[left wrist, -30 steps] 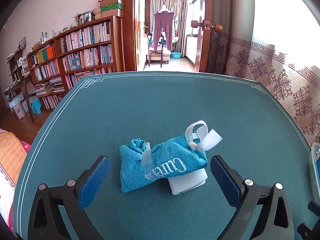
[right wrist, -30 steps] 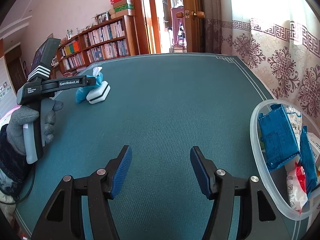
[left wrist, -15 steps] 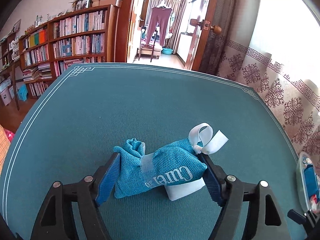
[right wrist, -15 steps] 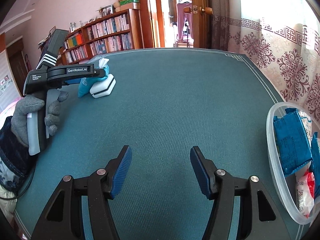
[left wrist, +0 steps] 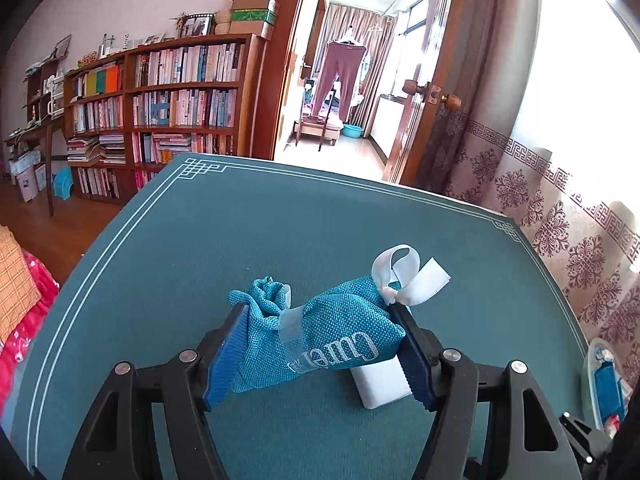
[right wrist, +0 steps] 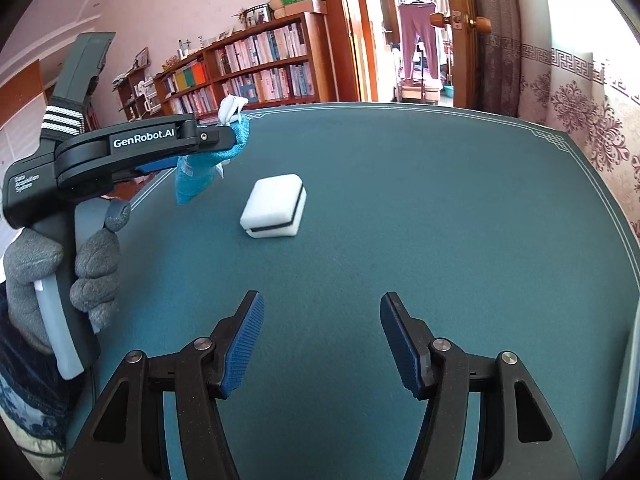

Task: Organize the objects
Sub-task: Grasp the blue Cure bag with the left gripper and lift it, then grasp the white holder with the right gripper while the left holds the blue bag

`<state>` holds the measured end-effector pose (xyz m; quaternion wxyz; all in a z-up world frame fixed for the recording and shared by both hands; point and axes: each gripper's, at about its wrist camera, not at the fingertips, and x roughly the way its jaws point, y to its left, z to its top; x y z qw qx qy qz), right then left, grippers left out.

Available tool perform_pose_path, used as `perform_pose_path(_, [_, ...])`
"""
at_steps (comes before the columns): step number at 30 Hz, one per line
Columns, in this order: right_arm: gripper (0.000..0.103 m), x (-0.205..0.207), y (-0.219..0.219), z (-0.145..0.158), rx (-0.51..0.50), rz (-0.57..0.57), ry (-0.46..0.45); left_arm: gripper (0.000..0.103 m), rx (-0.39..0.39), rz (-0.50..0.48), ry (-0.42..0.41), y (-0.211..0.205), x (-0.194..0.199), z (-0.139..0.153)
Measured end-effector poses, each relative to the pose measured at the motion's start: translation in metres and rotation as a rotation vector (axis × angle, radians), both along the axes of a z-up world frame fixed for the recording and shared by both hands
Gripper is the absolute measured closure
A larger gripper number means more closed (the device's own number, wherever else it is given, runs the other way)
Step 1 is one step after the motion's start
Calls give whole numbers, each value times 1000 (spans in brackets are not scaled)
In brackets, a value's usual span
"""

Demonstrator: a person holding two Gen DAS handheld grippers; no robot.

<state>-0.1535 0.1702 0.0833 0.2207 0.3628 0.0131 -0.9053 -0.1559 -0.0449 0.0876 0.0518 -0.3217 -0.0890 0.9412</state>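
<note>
A teal woven pouch (left wrist: pixel 332 332) with a white ribbon sits between the pads of my left gripper (left wrist: pixel 318 316). The jaws are closing and both pads press on its ends. In the right wrist view the pouch (right wrist: pixel 208 160) hangs clear of the table in the left gripper (right wrist: pixel 236 136), which a grey-gloved hand (right wrist: pixel 92 264) holds. A white block with a dark seam (right wrist: pixel 276 206) lies on the green table (right wrist: pixel 420 200), below and behind the pouch (left wrist: pixel 382 384). My right gripper (right wrist: pixel 322 304) is open over bare cloth, short of the block, with nothing between its fingers.
A clear plastic container (left wrist: pixel 600 384) with blue packets stands at the table's right edge. A bookcase (left wrist: pixel 168 112) and an open doorway (left wrist: pixel 352 92) lie beyond the far edge. A patterned curtain (right wrist: pixel 580 112) hangs along the right side.
The left jaws went from wide open to closed on the pouch and lifted it off the white block. The right gripper swung left; the container slid out of its view.
</note>
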Motion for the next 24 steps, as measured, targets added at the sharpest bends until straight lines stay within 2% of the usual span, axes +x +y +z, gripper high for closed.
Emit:
perform_pose_path(4, [41,-23,-31,0,14,37,20,31,27,29,-9,-10,-2,0])
perform_pose_path(14, [42,-70,-73,-9,28,66,-27,31,61,65,-30,-22,-3,-5])
perform_pose_path(20, [55,-81,-74,-16,43,39,-56,31,59,63,-34,-20,-2,-6])
perform_pose_path(24, [57,-82,-73,-16,36,38,-57,31,51,52,-36,-17,-1,-8])
